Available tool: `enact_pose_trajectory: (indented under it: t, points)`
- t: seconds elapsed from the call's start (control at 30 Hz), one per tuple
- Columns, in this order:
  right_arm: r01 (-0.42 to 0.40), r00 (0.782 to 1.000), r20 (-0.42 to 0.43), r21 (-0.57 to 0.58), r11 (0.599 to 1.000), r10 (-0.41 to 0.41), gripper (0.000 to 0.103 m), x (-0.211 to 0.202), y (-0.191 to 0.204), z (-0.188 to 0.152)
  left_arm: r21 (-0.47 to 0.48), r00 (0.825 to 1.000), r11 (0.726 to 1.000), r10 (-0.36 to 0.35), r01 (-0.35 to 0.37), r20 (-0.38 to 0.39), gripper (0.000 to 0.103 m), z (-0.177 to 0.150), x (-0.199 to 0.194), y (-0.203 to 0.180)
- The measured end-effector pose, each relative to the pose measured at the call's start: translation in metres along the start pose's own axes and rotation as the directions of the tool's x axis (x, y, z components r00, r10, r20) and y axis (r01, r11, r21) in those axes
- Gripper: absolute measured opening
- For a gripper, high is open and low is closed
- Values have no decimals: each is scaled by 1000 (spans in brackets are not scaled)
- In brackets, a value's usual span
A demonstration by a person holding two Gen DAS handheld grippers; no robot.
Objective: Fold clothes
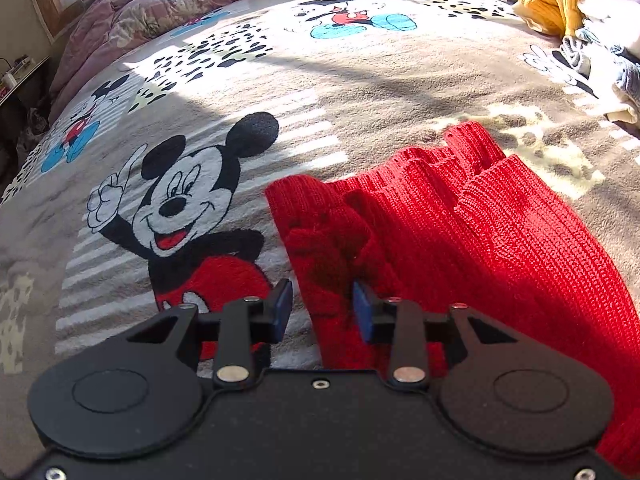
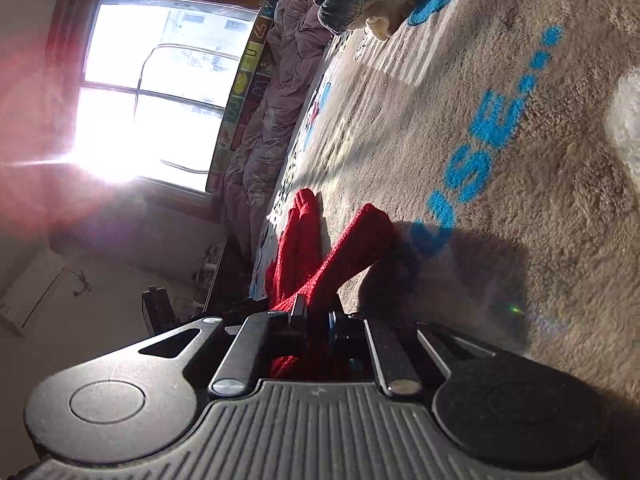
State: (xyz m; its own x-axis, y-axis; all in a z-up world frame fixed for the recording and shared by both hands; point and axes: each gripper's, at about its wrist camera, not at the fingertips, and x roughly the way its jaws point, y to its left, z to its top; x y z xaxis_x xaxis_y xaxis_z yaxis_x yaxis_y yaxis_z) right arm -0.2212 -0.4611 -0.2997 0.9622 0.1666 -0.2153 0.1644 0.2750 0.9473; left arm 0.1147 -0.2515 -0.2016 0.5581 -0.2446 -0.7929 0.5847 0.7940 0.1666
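The red sweater (image 1: 460, 220) lies bunched on the bed (image 1: 360, 92), its long axis running away from the narrowly parted left gripper (image 1: 322, 306) poised over its near edge, while the right gripper (image 2: 314, 316) pinches another edge.

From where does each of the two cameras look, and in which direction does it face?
Left wrist: sits on the left gripper, tilted down at the blanket and red sweater; its fingers show, parted, sweater between them.
Right wrist: sits on the right gripper, rolled sideways, looking low along the blanket toward the window; its fingers show, shut on the red sweater.
Shared: sweater, blanket, purple quilt.
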Motion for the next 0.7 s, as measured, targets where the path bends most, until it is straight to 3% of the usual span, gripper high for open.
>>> enact_pose_trajectory:
  t: [0.23, 0.43, 0.6, 0.7]
  points:
    - [29, 1000, 1, 3, 1000, -29, 14, 2, -5, -2, -1, 999, 1000, 12, -12, -30, 34, 4, -1, -2]
    - [36, 999, 17, -6, 999, -36, 14, -1, 2, -4, 28, 1000, 999, 17, -18, 16, 37, -1, -39, 7]
    - [40, 998, 48, -1, 999, -40, 16, -6, 1, -3, 171, 999, 985, -42, 37, 26, 37, -25, -80, 0]
    - [38, 997, 61, 3, 999, -38, 17, -8, -1, -2, 307, 992, 944, -129, 120, 9, 37, -50, -103, -17]
